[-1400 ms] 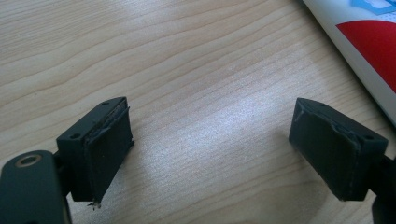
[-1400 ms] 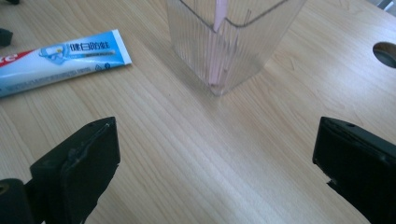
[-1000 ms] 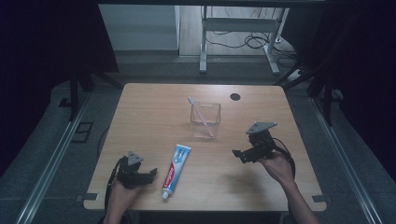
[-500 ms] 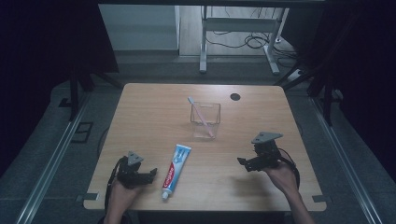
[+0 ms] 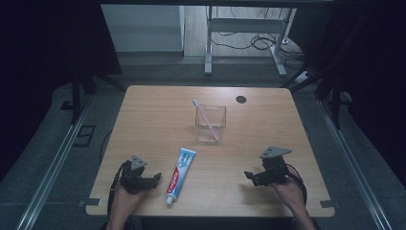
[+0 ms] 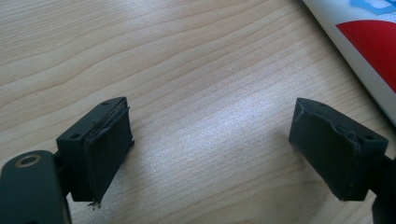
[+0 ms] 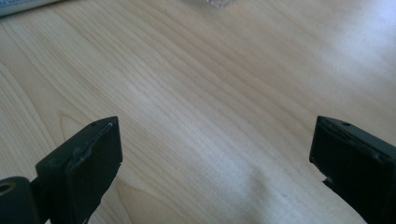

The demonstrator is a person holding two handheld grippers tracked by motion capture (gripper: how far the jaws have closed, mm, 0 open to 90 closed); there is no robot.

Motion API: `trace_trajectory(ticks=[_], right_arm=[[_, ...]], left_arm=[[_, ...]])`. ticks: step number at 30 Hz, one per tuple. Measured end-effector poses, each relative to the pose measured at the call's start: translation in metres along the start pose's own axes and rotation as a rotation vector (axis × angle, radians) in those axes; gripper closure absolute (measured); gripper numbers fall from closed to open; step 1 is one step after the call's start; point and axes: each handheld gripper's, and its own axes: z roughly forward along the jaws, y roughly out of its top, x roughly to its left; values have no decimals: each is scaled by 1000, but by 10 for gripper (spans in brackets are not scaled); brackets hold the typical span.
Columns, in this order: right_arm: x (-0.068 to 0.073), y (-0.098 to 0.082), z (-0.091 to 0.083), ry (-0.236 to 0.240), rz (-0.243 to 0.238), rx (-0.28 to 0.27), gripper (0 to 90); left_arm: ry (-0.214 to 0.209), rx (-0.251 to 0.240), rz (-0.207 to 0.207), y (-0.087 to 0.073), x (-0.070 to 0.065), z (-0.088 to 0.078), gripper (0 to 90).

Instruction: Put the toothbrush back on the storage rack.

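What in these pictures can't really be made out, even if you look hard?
- Toothpaste tube, left gripper view: cut off by the frame's top and right edges, so its lettering is gone.
- Clear cup, right gripper view: cut off by the top edge.
- Toothbrush, high view: its bristles are too small to tell.
- Left tongs and right tongs, high view: too small and dark to judge their opening there.
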Motion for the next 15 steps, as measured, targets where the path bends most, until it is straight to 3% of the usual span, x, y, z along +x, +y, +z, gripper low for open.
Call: trace_trajectory(ticks=[5, 15], right_arm=[[-1, -13, 5, 13, 31, 0, 24], [-5, -27, 13, 9, 49, 17, 25]], left_arm=[[0, 0, -1, 0, 0, 0, 131], [0, -1, -2, 0, 0, 0, 132]])
